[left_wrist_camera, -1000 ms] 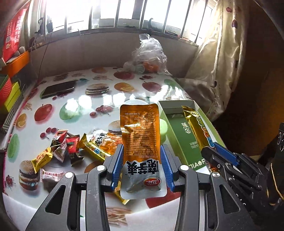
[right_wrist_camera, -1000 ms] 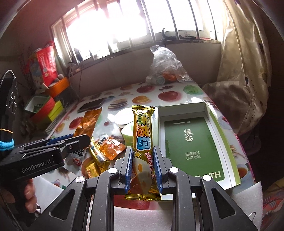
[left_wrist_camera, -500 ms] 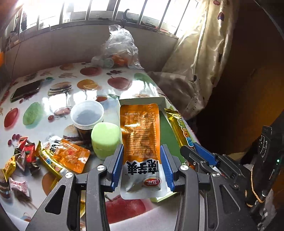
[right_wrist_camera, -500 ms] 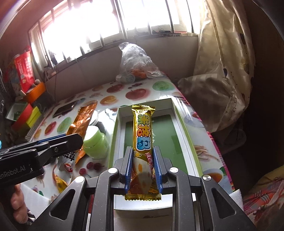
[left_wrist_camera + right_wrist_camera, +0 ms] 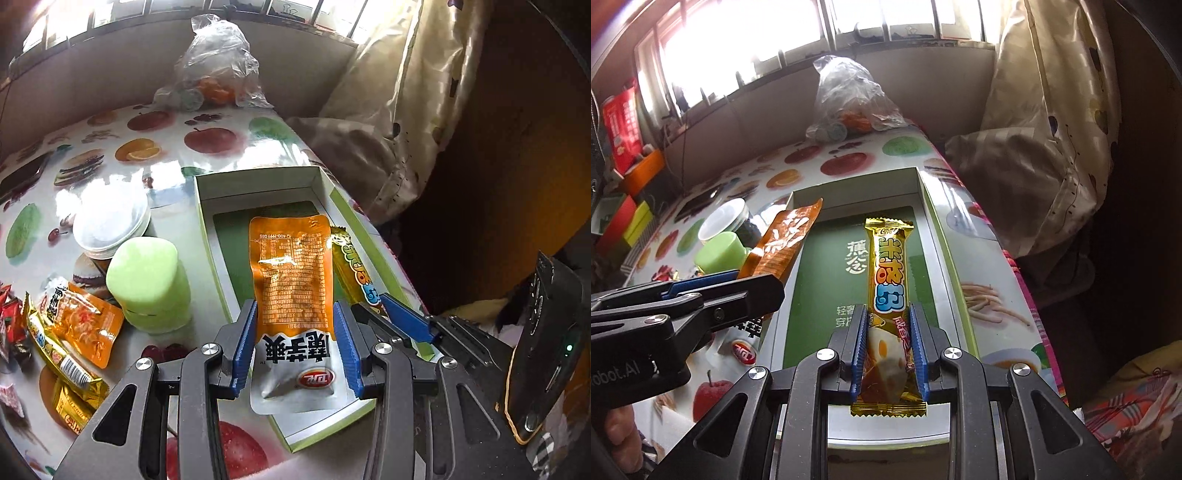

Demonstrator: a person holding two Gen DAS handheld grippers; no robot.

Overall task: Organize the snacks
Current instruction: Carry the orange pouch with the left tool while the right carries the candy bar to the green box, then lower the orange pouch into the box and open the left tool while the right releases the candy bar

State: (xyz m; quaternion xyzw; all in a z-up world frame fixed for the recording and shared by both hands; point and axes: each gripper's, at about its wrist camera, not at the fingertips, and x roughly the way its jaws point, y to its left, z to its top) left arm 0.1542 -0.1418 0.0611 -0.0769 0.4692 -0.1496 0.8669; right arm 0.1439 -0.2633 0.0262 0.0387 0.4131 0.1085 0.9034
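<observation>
Sorting looks barely begun: the loose snack pile point(image 5: 62, 332) lies on the table's left, beside the green cup point(image 5: 147, 284), and the open box point(image 5: 258, 177) shows only its green floor, with nothing resting in it yet. Above the box's near left part, the left gripper point(image 5: 295, 343) is clamped across the lower half of the orange pouch point(image 5: 291, 273), which juts forward past the fingers. To its right, the right gripper point(image 5: 888, 350) pinches the yellow bar point(image 5: 888, 273) near its bottom end, over the box's middle.
</observation>
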